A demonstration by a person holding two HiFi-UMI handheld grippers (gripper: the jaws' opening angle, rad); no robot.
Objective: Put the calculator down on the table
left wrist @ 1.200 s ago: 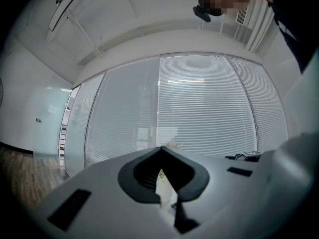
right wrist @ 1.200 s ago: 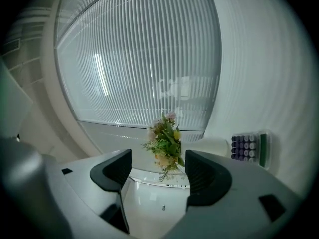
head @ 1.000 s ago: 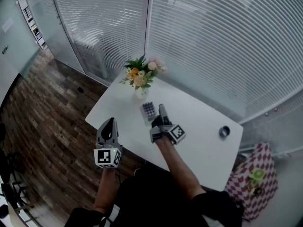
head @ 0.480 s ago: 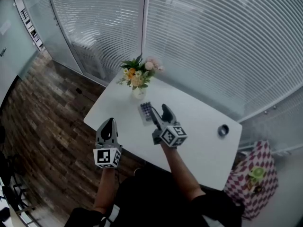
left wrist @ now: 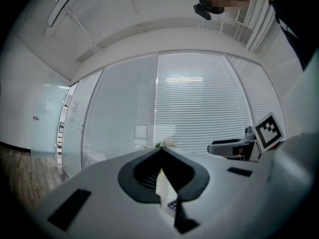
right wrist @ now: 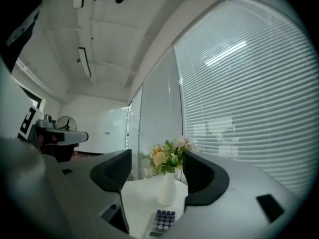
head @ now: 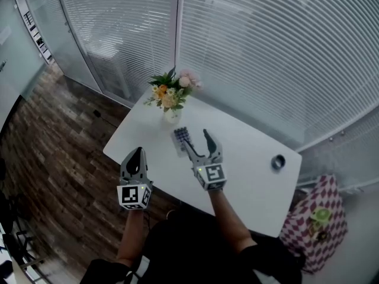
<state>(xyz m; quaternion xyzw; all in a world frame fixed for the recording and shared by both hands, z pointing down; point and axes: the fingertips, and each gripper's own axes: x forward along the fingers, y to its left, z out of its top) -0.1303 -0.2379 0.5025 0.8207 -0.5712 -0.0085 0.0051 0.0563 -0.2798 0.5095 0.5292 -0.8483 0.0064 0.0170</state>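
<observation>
All but finished, by the look of it: calculator (head: 182, 138) lying flat on the white counter (head: 249, 170) at mid-frame, just ahead of right gripper (head: 198, 142) with fingers (right wrist: 204, 176) spread wide and empty, left gripper (head: 136, 155) low at frame left, fingers (left wrist: 144, 176) pressed together on nothing, only a pull-back remaining

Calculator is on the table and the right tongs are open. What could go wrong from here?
1. The open right tongs sit close by the calculator; a low or sideways pull-back might catch it and drag it.
2. The vase of flowers stands just beyond the calculator, in line with the tongs; any forward drift could tip it.
</observation>
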